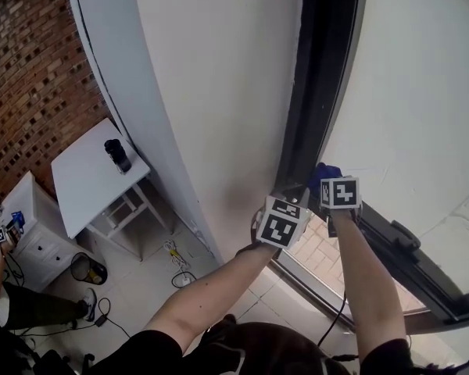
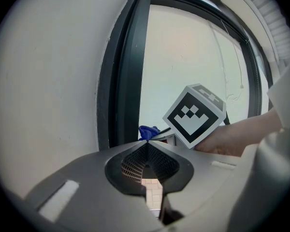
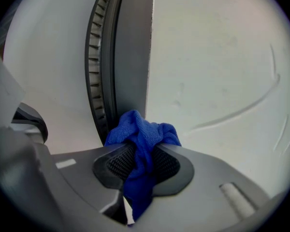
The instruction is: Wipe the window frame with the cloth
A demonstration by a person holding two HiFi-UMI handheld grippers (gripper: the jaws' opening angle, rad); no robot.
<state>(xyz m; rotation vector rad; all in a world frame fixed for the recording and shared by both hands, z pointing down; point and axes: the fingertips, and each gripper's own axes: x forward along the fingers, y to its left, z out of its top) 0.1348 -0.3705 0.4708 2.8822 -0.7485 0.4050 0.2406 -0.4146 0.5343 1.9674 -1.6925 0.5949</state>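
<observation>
In the right gripper (image 3: 141, 151), the cloth (image 3: 142, 129) lies against the window frame (image 3: 130, 57), the left gripper (image 2: 147, 145) just to its left.

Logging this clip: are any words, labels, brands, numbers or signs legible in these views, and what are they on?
No readable text in any view.
Left marker cube and right marker cube: black-and-white square patterns only, no letters or digits.
Blue cloth: no tag or print visible.
Dark cup on the white table: too small to tell whether it has a label.
</observation>
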